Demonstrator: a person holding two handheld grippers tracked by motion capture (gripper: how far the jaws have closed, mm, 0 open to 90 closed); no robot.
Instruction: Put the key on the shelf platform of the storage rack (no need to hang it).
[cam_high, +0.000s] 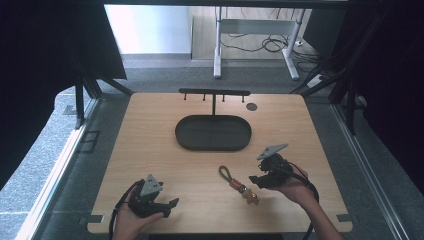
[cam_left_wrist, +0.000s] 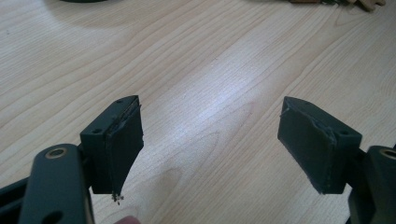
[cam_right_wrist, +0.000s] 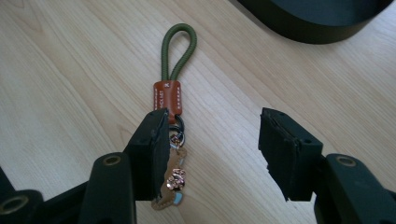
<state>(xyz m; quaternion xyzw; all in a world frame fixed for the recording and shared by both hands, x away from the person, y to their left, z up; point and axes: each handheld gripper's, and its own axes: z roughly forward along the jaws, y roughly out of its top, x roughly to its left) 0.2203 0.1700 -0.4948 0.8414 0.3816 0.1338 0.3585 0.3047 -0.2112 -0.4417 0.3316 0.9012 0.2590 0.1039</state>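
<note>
Flat lies the keychain (cam_right_wrist: 170, 100): green cord loop, brown leather tab.

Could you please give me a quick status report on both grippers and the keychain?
Left gripper open, idle over bare table. Right gripper open, one jaw against the keychain, not gripped. Keychain flat on the table, short of the black tray. Nothing in the way.

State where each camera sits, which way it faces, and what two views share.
High view: above the person's side, looking forward and down on the wooden table; both hands, left claw and right claw.
Left gripper view: on the left claw, facing bare wood; open jaws.
Right gripper view: on the right claw, facing the green-looped keychain with brown leather tab; open jaws.
Shared: keychain, black oval tray.
</note>
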